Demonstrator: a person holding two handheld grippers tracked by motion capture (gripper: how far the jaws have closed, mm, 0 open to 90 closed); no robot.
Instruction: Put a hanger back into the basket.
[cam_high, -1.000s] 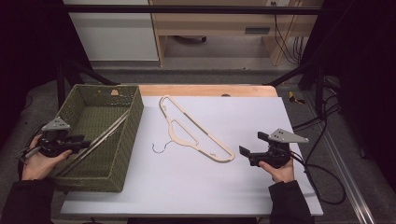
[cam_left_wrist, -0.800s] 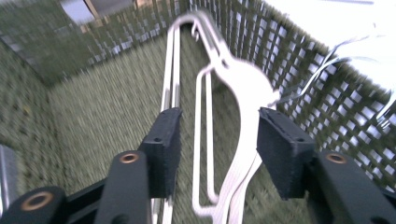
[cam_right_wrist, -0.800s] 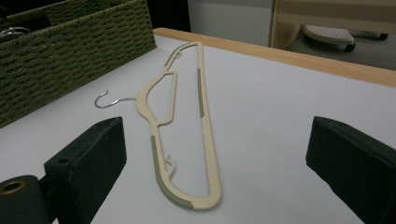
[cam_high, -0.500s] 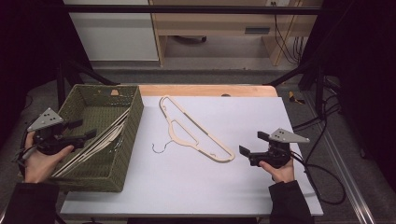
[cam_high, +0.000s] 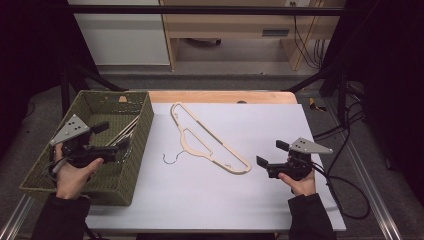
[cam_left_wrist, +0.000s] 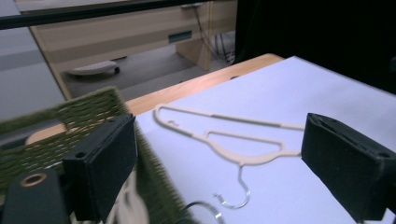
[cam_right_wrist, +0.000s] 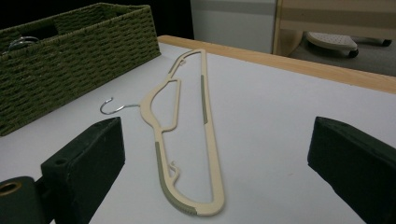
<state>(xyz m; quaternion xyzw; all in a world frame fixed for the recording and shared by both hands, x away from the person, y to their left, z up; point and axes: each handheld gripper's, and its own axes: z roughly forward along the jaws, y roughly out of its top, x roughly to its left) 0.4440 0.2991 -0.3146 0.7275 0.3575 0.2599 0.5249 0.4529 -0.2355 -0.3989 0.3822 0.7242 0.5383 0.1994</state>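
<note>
We hold the left gripper (cam_high: 117, 150) over the near right part of the green wicker basket (cam_high: 137, 150), which stands at the left edge of the white table (cam_high: 280, 130); its jaws have just been opening and now stand spread with nothing between them, as the left gripper view confirms, where the basket's right wall rises just beside one jaw; inside the basket lie hangers (cam_high: 125, 132), pale arms leaning toward the far right corner, though we cannot tell how many; the basket wall stands between our left gripper and the open table. The one cream hanger (cam_high: 210, 145) left on the table lies flat near the middle, slanting from far left to near right, its wire hook (cam_high: 170, 159) curling toward the basket side, near the wall but apart from it; in the right gripper view its long bar carries grey grip strips. We keep the right gripper (cam_high: 262, 165) low at the near right, just beside the hanger's near end and not touching it; its jaws are spread wide and hold nothing; nothing lies between them and the hanger. Beyond the table's far wooden edge (cam_high: 220, 96) stand a pale cabinet (cam_high: 125, 35) and a wooden desk (cam_high: 235, 25); cables (cam_high: 345, 200) trail off on the right.
</note>
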